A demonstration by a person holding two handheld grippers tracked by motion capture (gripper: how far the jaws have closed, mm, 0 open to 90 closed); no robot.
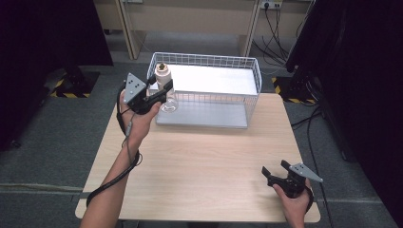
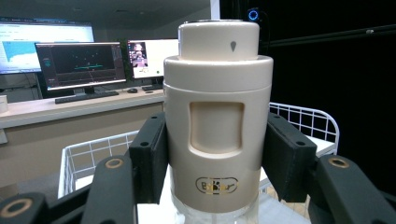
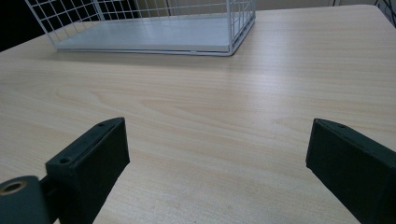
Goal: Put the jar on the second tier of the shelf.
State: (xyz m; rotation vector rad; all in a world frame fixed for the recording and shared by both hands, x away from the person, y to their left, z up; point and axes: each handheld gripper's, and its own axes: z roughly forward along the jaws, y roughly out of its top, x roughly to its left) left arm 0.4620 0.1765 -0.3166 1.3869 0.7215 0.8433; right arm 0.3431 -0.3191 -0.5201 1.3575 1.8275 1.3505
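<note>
Sitting between left tool (image 2: 212,154) pads (image 2: 150,154), bottle (image 2: 217,116)

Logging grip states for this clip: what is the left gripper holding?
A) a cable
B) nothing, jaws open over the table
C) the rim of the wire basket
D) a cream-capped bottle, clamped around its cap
D: in the left gripper view the black pads press both sides of the bottle's cream cap, and the high view shows the left gripper holding it at the wire basket's near-left corner.

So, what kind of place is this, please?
Probably a lab or office workroom. Behind the bottle held in the left gripper, a desk carries lit monitors and a keyboard; cables run to a wall socket, and hazard-striped stands flank the wooden table.
</note>
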